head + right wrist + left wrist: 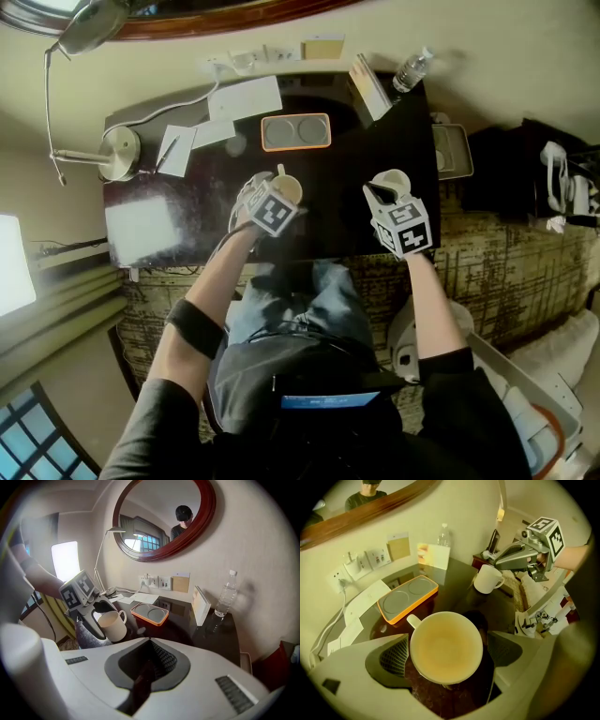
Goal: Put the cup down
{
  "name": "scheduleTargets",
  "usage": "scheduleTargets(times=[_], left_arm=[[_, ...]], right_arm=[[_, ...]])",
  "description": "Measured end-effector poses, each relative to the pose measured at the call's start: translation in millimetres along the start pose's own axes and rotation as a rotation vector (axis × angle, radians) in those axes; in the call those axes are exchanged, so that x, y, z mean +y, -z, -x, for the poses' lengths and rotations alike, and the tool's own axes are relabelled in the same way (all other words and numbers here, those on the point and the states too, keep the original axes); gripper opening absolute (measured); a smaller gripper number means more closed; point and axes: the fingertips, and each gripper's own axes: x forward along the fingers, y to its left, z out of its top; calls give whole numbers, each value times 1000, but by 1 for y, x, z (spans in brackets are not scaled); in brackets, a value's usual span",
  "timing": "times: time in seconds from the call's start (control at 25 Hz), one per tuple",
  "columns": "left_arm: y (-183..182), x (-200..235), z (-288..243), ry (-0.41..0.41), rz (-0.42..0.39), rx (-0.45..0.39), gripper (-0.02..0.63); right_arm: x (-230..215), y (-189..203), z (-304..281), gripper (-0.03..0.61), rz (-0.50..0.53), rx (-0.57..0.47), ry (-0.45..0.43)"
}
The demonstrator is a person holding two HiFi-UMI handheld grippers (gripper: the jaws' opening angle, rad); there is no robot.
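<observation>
Directly below the person, the left gripper (447,651) points steeply down at the glossy dark desk top (459,581). Its jaws are spread wide. A cream-white ceramic cup with a side handle (445,646) stands upright between them, mouth up, handle toward the far left. The left mesh pad (396,657) sits right at the cup wall. The right pad stands clear of it, with desk showing in the gap, so there is no squeeze. The cup looks to rest on the desk, near the front edge.

Just to the right is the right gripper (149,644), jaws closed together, nothing visible between them in its own view. A second white handled cup (486,579) sits right at its tips; contact cannot be told.

Farther back, mid-desk, lies a flat grey tray with an orange rim and two round recesses (407,597). Left of it are white paper sheets (246,97) and a desk lamp with a round base (119,150). At the rear right stand an upright white card (201,604) and a clear plastic water bottle (226,595). White sockets (157,581) sit on the cream wall, and above them hangs a round mirror in a dark red wooden frame (164,517).
</observation>
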Motion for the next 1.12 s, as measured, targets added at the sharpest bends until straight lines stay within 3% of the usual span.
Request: scheduleTargets(times=[0.12,0.24,0.76,1.12], left_arm=[[-1,1,-3,-8,-5,2,514],[-2,5,-4,-23,5,-5,434],[-9,21,4,-32,25,-9,430],[-45,57,30,-95,-20,-27,430]], right_arm=[[-1,-1,-1,15,1,-3,1],[-3,-4,-2,15,0,-5,1],[5,-14,-16,15,5,-6,-41],[55,-42,-34,15,79,-27,-157]])
